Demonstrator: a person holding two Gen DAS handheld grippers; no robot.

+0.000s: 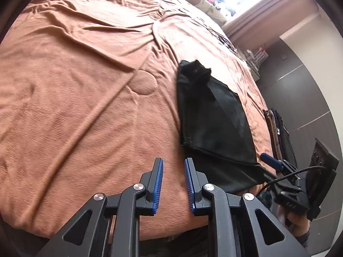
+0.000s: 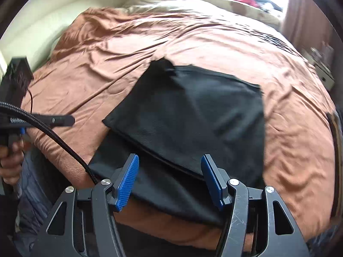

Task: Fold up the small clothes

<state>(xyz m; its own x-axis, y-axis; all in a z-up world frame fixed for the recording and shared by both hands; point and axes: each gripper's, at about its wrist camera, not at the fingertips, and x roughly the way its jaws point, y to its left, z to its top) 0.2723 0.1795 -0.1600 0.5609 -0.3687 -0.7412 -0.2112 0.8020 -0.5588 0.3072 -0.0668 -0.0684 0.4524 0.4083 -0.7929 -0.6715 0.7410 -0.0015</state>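
While the black garment point(image 2: 193, 115) lies folded on the bed point(image 2: 289, 98), we hold our right tongs point(image 2: 170, 177) wide above its near edge. Our left tongs point(image 1: 173, 184) stand narrowly parted beside it, empty.

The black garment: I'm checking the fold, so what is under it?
The black garment lies on the wrinkled orange bedspread, its folded upper layer over a lower layer near the bed's edge. Anything beneath the cloth is covered.

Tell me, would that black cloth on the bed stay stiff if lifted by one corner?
Probably not. The black cloth lies flat and layered with a soft fold line, so it would likely droop. It looks thin, so probably light. A push might bunch it on the bedspread.
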